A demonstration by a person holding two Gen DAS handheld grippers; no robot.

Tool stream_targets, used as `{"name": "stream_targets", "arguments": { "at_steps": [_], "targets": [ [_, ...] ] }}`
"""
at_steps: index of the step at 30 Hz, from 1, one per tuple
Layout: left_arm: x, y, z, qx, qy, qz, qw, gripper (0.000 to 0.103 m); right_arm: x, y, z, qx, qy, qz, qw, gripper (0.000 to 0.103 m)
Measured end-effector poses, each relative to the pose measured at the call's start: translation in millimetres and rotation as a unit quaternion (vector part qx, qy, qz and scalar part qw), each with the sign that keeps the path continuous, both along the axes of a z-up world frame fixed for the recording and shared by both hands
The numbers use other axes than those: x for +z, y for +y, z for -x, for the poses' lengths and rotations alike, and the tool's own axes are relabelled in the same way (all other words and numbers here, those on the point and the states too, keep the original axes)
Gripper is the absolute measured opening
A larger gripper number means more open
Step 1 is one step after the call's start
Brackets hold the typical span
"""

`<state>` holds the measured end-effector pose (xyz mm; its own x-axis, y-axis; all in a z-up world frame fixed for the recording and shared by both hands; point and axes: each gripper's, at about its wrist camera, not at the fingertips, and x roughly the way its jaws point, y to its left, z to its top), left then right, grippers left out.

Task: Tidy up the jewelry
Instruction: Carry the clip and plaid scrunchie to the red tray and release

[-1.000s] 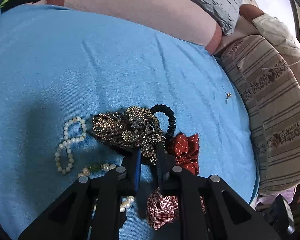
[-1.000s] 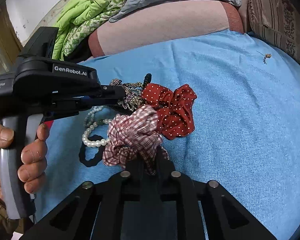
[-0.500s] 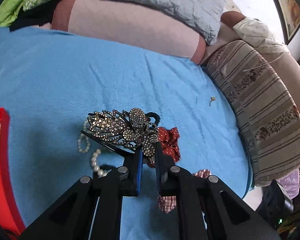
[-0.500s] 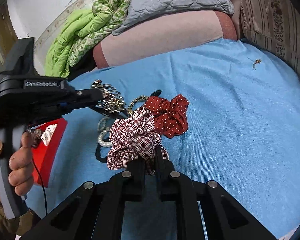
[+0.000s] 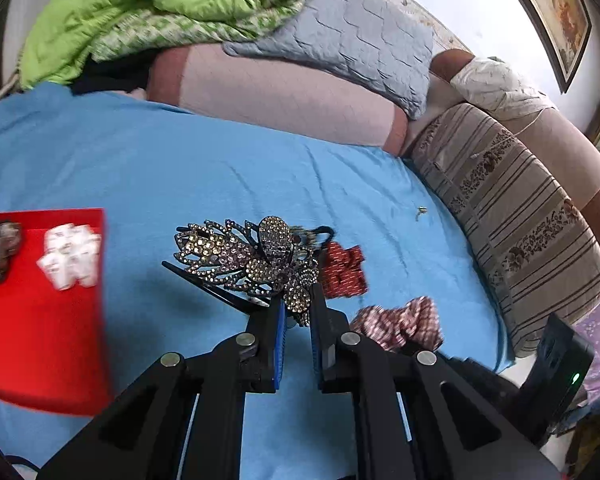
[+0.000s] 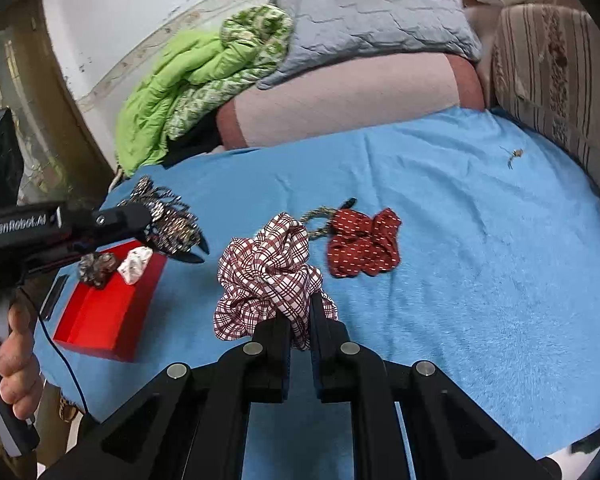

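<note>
now left gripper (image 5: 295,314) lifts hair clip (image 5: 252,258) beside red box (image 5: 40,312).

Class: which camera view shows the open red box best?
The right wrist view: the whole red box shows, walls included, with two small pieces inside. The left wrist view shows the red box blurred and cut off at the frame edge.

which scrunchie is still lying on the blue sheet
The red dotted scrunchie lies on the sheet; the checked scrunchie is held up by the right gripper.
</note>
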<state>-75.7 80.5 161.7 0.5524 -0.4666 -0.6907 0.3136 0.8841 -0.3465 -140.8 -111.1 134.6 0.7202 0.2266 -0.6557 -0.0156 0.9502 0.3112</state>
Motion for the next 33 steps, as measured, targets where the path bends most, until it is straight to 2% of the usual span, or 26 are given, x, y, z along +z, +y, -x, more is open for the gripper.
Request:
{"name": "stream_targets", "arguments": {
  "at_steps": [8, 17, 18, 26, 33],
  "targets": [
    [-3, 79, 36, 0.077, -0.017, -0.036, 0.9962, 0.01, 13, 42, 5, 0.043, -0.006, 0.012, 0.999, 0.009],
    [-13, 163, 49, 0.144, -0.02, -0.073, 0.9868, 0.011, 18, 110, -12, 0.112, -0.001, 0.024, 0.993, 0.009],
    [-15, 171, 48, 0.15, -0.02, -0.077, 0.9855, 0.011, 18, 110, -12, 0.112, -0.001, 0.024, 0.993, 0.009],
    [-37, 226, 25, 0.177, 0.007, -0.097, 0.9793, 0.011, 19, 190, -55, 0.172, 0.011, 0.028, 0.985, 0.009],
    [-55, 257, 3, 0.186, 0.031, -0.103, 0.9767, 0.011, 4, 253, -87, 0.215, 0.026, 0.034, 0.976, 0.009]
  ]
}}
